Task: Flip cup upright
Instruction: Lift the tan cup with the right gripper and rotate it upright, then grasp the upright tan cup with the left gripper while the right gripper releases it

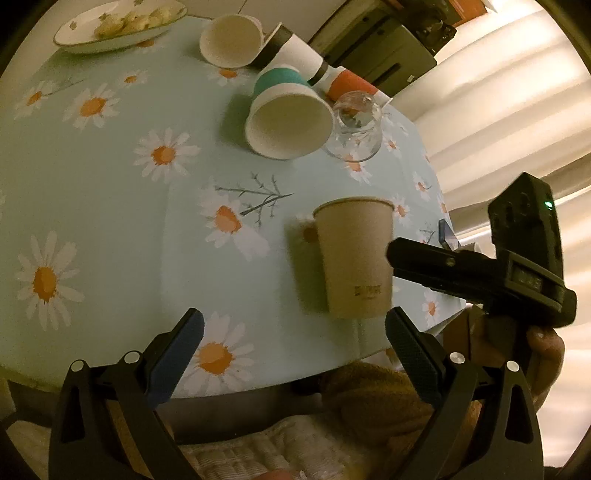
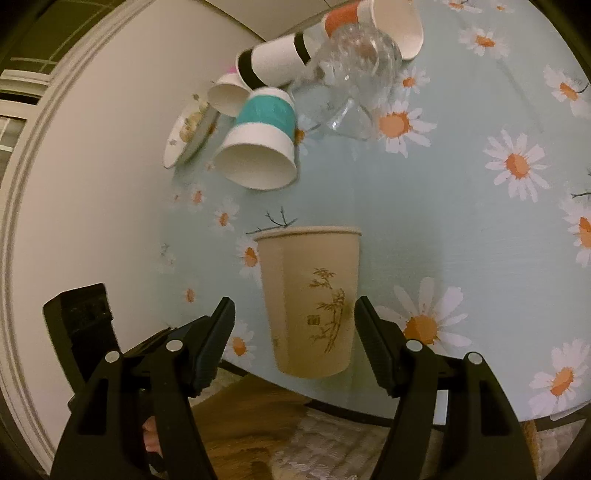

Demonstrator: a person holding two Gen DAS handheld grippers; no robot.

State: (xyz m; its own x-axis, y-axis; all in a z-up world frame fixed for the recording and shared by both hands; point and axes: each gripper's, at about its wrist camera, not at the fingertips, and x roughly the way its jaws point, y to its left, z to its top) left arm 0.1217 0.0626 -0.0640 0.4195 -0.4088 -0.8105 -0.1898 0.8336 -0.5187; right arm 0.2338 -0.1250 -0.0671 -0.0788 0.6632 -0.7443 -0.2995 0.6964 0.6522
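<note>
A tan paper cup (image 2: 310,299) with a bamboo print stands upright, mouth up, near the table's front edge; it also shows in the left wrist view (image 1: 356,258). My right gripper (image 2: 294,314) is open, its fingers on either side of the cup's lower half, the right finger (image 2: 369,332) close to or touching the wall, the left one apart. In the left wrist view the right gripper's finger (image 1: 417,266) sits beside the cup. My left gripper (image 1: 293,328) is open and empty, just left of and below the cup.
Farther back lie a teal-and-white cup (image 1: 288,118), a white cup (image 1: 231,40), a black-banded cup (image 1: 295,51), an orange cup (image 1: 349,85) and a clear glass (image 1: 356,129), all on their sides. A plate of food (image 1: 118,26) sits at the far left. The daisy tablecloth's edge (image 1: 295,380) is close.
</note>
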